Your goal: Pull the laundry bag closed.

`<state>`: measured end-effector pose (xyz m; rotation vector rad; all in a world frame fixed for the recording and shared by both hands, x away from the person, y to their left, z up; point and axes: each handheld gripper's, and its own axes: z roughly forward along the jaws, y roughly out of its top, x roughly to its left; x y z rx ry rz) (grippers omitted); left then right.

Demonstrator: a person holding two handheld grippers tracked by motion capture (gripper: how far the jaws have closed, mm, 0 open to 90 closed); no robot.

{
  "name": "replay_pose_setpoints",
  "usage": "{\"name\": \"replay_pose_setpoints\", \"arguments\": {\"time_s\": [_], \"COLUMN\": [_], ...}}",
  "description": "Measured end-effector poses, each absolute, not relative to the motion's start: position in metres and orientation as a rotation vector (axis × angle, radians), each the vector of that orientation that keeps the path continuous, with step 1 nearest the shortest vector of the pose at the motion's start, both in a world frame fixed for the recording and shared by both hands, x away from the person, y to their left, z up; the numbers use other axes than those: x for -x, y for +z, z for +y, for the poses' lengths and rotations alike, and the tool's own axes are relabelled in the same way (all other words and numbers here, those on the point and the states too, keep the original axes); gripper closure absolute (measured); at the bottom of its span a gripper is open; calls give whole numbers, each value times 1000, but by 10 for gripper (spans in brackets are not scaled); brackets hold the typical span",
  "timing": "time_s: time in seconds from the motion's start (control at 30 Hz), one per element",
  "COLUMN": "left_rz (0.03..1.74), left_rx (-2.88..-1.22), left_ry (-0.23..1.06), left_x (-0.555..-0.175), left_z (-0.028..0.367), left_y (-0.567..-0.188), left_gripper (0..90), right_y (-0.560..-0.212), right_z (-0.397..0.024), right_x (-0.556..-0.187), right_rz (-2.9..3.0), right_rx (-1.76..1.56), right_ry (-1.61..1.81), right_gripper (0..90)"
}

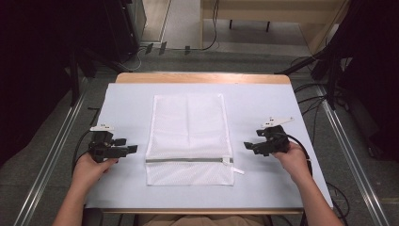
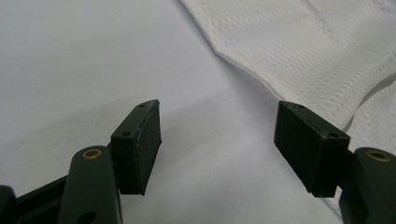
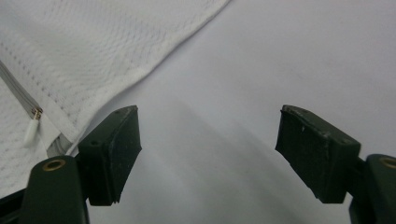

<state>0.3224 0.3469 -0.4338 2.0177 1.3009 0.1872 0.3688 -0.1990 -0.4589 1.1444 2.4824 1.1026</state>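
Observation:
A white mesh laundry bag lies flat in the middle of the table, with a grey zipper running across its near end and a white pull tab at the right. My left gripper hovers just left of the bag at zipper height, open, with bare table between its jaws. My right gripper hovers just right of the bag, also open and holding nothing. The bag's edge and the zipper pull lie beside its left jaw.
A pale blue sheet covers the wooden table. Cables trail from both grippers off the table's sides. Metal rails and dark equipment stand on the floor around the table.

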Motion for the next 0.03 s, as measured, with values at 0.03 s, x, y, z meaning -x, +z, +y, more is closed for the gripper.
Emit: {"name": "replay_pose_setpoints", "arguments": {"time_s": [0.03], "left_rz": [1301], "left_rx": [-2018], "left_ry": [187], "left_x": [-322], "left_z": [347], "left_y": [-434], "left_gripper": [319], "right_y": [-459], "right_z": [-199], "right_x": [-369], "right_rz": [2482], "right_rx": [-1144], "right_ry": [1103], "right_gripper": [229]}}
